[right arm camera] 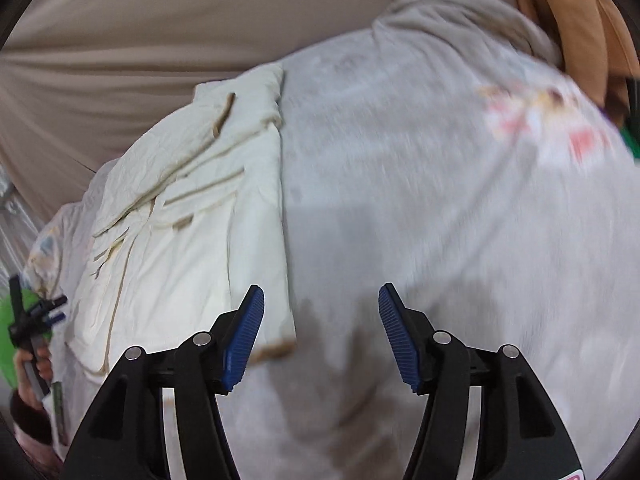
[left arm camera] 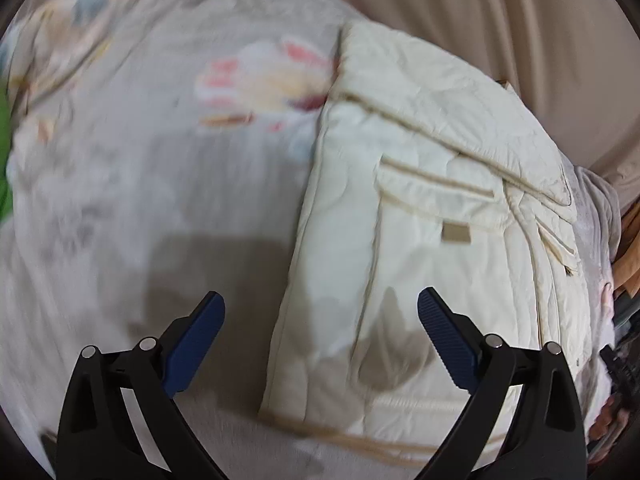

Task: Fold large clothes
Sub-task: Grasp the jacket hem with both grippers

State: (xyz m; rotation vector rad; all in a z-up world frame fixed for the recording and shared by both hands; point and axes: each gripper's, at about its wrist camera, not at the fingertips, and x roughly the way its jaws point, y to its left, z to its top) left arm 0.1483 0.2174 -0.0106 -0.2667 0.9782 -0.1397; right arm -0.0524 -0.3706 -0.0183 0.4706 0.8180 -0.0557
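A cream quilted jacket [left arm camera: 420, 208] with tan piping and a flap pocket lies folded on a pale grey bedspread [left arm camera: 140, 184] with a faint flower print. My left gripper [left arm camera: 320, 320] is open and empty, hovering over the jacket's left edge near its lower hem. In the right wrist view the jacket [right arm camera: 192, 208] lies to the left, on the bedspread [right arm camera: 440, 220]. My right gripper [right arm camera: 322, 316] is open and empty, hovering over the bedspread just right of the jacket's near corner. The left gripper [right arm camera: 48, 312] also shows at the far left there.
A beige curtain or sheet [left arm camera: 500, 12] hangs behind the bed. An orange-brown cloth [right arm camera: 580, 28] lies at the far right corner. Something green [left arm camera: 4, 152] shows at the left edge.
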